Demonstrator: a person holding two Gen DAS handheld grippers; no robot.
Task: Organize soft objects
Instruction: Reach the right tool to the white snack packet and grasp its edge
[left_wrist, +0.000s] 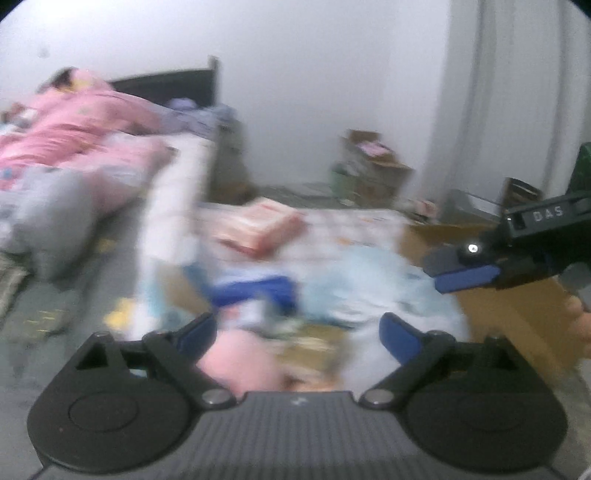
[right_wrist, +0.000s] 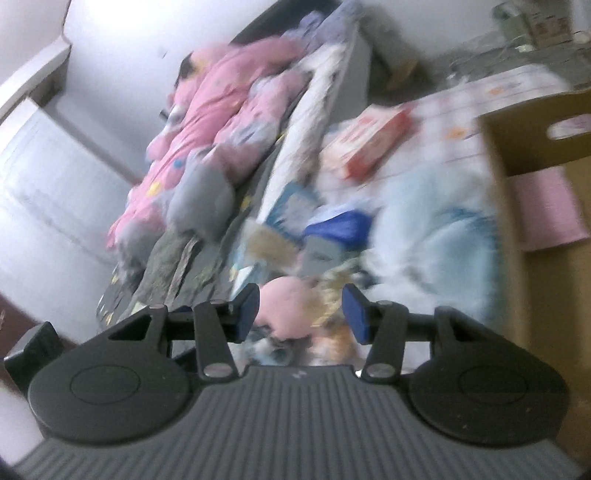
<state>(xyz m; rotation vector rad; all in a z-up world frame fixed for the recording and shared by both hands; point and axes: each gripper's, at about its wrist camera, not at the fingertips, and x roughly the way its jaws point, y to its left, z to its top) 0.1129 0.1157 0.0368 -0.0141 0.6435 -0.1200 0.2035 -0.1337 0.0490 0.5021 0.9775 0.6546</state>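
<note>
Both views are motion-blurred. The left gripper (left_wrist: 297, 332) hangs with its blue-padded fingers spread wide and nothing between them, above a heap of soft things on a bed. The right gripper (right_wrist: 301, 314) has its jaws partly apart, and no pad presses on anything. Just beyond both sets of fingertips, at about 12 o'clock, lies a round pink plush toy (right_wrist: 286, 310), the nearest soft object; whether it touches the fingers cannot be told. Past it, at 12 o'clock in the left wrist view, a dark blue fabric piece (left_wrist: 258, 291) lies beside a pale blue fluffy blanket (right_wrist: 436, 229), which spreads toward 1 o'clock. Farther off, a red-and-white flat cardboard box (right_wrist: 369, 144) rests on a white patterned sheet (right_wrist: 458, 125). At 2 o'clock in the right wrist view stands an open brown cardboard box (right_wrist: 524, 122) with a folded pink cloth (right_wrist: 546, 210) inside. At 10 o'clock lies a large pink bedding bundle (left_wrist: 70, 125) with a grey cushion (left_wrist: 55, 225) against it. In the left wrist view the right gripper comes in at 3 o'clock.
</note>
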